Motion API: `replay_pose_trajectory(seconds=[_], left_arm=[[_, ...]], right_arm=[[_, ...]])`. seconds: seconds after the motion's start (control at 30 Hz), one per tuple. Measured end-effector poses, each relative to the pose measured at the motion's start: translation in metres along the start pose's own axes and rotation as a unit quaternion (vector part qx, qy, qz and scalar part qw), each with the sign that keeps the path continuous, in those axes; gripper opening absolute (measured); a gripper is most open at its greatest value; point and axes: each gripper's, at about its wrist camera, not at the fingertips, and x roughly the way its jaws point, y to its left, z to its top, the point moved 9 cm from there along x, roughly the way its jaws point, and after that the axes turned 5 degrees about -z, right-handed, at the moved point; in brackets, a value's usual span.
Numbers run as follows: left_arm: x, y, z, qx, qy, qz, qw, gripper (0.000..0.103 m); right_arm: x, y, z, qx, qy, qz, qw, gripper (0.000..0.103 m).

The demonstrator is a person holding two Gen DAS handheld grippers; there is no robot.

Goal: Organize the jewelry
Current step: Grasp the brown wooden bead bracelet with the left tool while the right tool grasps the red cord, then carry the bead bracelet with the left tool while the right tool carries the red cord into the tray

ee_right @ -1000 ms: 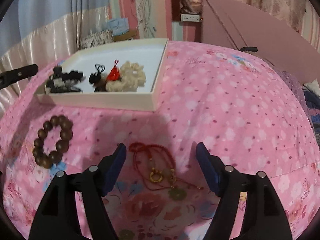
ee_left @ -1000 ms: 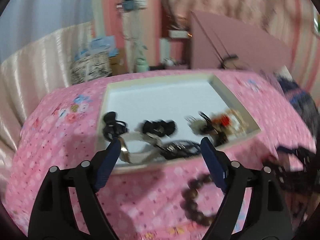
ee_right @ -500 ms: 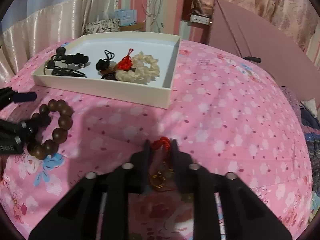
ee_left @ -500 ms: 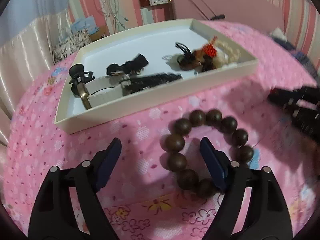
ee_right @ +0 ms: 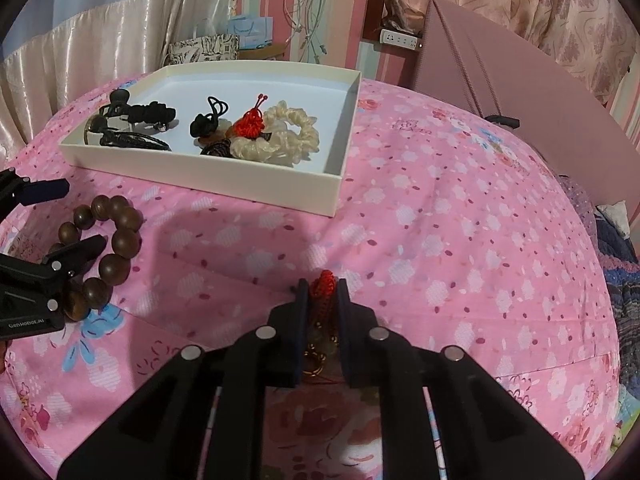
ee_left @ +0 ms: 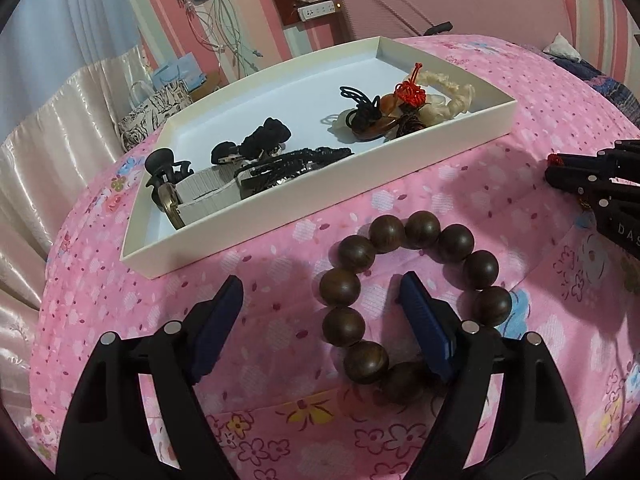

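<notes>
The right gripper (ee_right: 323, 300) is clenched on the red cord (ee_right: 325, 282); a second ago it stood open over it. The thin cord could slip out on lifting. The left gripper (ee_left: 320, 296), spread wide, now straddles one side of the bracelet (ee_left: 412, 296); beads may roll. The tray (ee_left: 320, 208) lies beyond.

A bed in a pink flowered sheet (ee_right: 440, 208) fills the foreground; at twelve o'clock stand pink striped walls (ee_left: 248, 4) (white cables (ee_left: 224, 36) dangling), cream satin curtains (ee_right: 100, 40) at ten.
</notes>
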Motion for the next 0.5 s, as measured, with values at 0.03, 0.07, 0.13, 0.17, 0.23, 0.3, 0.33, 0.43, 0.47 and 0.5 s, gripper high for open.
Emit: replay_pose_trajectory(seconds=[0.03, 0.07, 0.13, 0.17, 0.23, 0.3, 0.33, 0.43, 0.47, 0.5], left_arm=[[0.001, 0.0, 0.0, -0.001, 0.001, -0.001, 1.0, 0.081], [0.0, 0.0, 0.0, -0.003, 0.002, -0.001, 1.0, 0.081], [0.003, 0.002, 0.003, -0.003, 0.003, 0.0, 1.0, 0.082], [0.004, 0.002, 0.003, -0.005, 0.003, -0.002, 1.0, 0.082], [0.005, 0.004, 0.003, -0.011, 0.004, -0.012, 0.9999, 0.079], [0.005, 0.006, 0.003, -0.033, 0.004, -0.053, 0.998, 0.047], [0.005, 0.007, 0.004, -0.043, 0.004, -0.066, 0.9969, 0.03], [0.002, 0.01, 0.006, -0.041, -0.005, -0.061, 0.9973, 0.019], [-0.001, 0.01, 0.008, -0.04, -0.012, -0.067, 0.9969, 0.018], [-0.003, 0.01, 0.009, -0.042, -0.017, -0.07, 0.9965, 0.018]], right_arm=[[0.0, 0.001, 0.0, 0.001, 0.0, 0.001, 1.0, 0.013], [0.0, 0.001, 0.0, 0.001, 0.0, 0.0, 1.0, 0.013], [0.0, 0.0, 0.0, -0.001, 0.0, -0.002, 1.0, 0.013], [0.0, 0.0, 0.0, -0.001, 0.0, -0.001, 1.0, 0.013], [0.0, 0.001, 0.0, 0.0, 0.0, 0.0, 1.0, 0.013], [-0.001, 0.0, 0.0, 0.005, -0.002, 0.003, 1.0, 0.008], [-0.001, -0.001, 0.0, 0.007, -0.003, 0.002, 1.0, 0.008], [-0.003, -0.007, 0.001, 0.017, -0.008, -0.009, 1.0, 0.006], [-0.004, -0.009, 0.002, 0.021, -0.011, -0.01, 1.0, 0.006], [-0.006, -0.01, 0.002, 0.024, -0.013, -0.009, 1.0, 0.006]])
